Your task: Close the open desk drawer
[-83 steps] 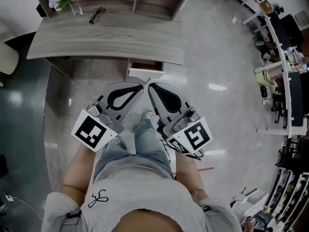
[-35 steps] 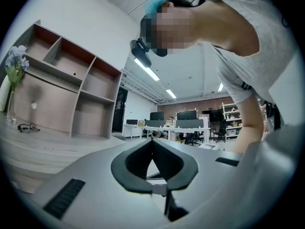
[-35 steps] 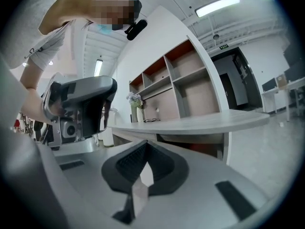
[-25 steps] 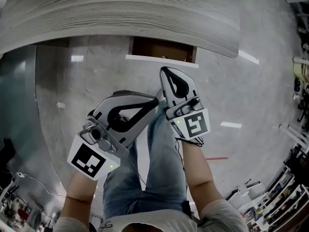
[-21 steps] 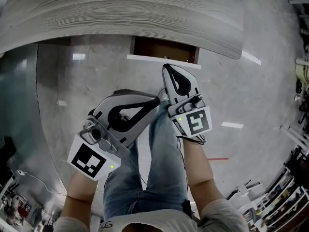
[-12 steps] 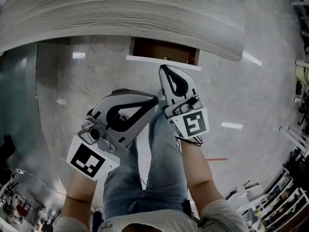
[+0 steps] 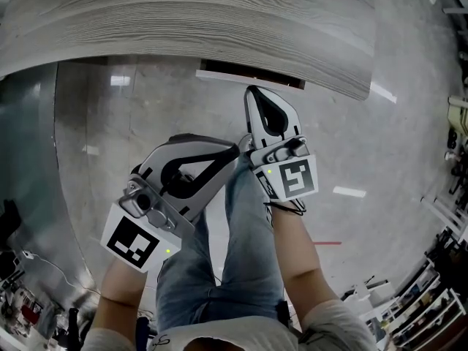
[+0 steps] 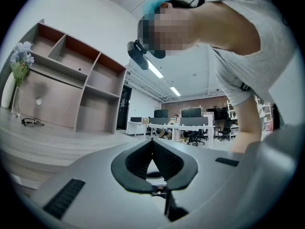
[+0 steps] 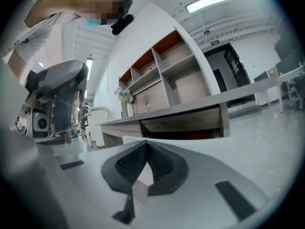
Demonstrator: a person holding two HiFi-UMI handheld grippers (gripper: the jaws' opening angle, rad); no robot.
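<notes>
The desk drawer [image 7: 247, 76] shows as a white front strip with a thin brown sliver of its inside under the grey wooden desktop [image 7: 183, 20]. My right gripper [image 7: 250, 91] is shut, and its tips press against the drawer's white front. In the right gripper view the shut right gripper [image 9: 145, 142] points at the drawer [image 9: 190, 135], whose dark opening sits just under the desktop. My left gripper [image 7: 237, 150] is shut on nothing and hangs back over the person's leg, apart from the drawer. The left gripper view shows the left gripper [image 8: 152, 140] with its jaws together.
The person's jeans leg [image 7: 241, 254] lies below both grippers. A shelf unit [image 8: 71, 94], a flower vase [image 8: 16, 80] and glasses [image 8: 31, 122] stand on the desk. A red mark [image 7: 329, 243] is on the floor, and office furniture [image 7: 457, 108] is at the far right.
The right gripper has moved forward against the drawer front, and the drawer has slid in, so its brown opening has shrunk to a sliver. The left gripper has stayed put.
</notes>
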